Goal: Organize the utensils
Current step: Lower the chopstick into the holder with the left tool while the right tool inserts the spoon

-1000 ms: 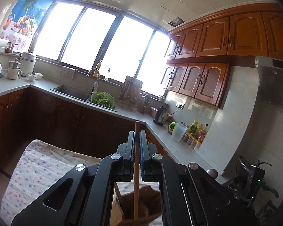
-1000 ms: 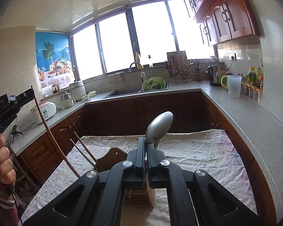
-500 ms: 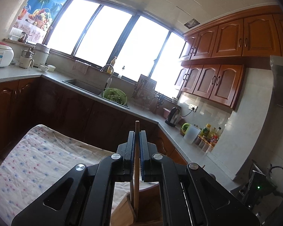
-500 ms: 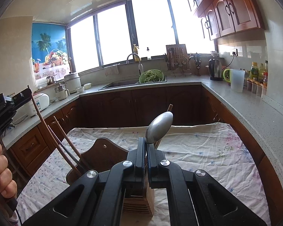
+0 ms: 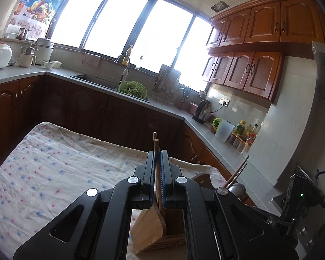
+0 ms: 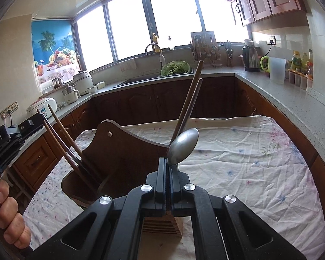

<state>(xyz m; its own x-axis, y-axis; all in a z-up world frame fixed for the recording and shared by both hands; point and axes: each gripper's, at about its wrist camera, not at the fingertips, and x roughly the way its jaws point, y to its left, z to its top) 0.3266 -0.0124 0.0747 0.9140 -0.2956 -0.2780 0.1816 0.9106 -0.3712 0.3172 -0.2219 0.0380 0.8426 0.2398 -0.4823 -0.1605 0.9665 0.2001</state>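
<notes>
My left gripper (image 5: 157, 154) is shut on a pair of wooden chopsticks (image 5: 156, 151) that stand upright between its pads. Their lower ends reach down into the wooden utensil holder (image 5: 149, 231) under the fingers. In the right wrist view the same chopsticks (image 6: 60, 134) slant from the left gripper (image 6: 32, 122) into the holder's round front pocket (image 6: 80, 182). My right gripper (image 6: 166, 162) is shut on the handle of a metal spoon (image 6: 184, 145), bowl up, above the holder's slotted block (image 6: 160, 225). Another chopstick pair (image 6: 190, 104) leans out of the holder behind the spoon.
The holder stands on a table under a flowered cloth (image 6: 249, 162). Dark wooden cabinets and a grey counter (image 6: 303, 99) wrap around it, with sink (image 6: 149, 79), kettle (image 6: 250, 59) and bottles. A person's hand (image 6: 6, 221) grips the left handle at the lower left.
Both grippers have come down toward the holder. The left chopsticks' lower ends now sit deeper in its pocket, and the spoon hangs lower over the block. Both grips are unchanged.
</notes>
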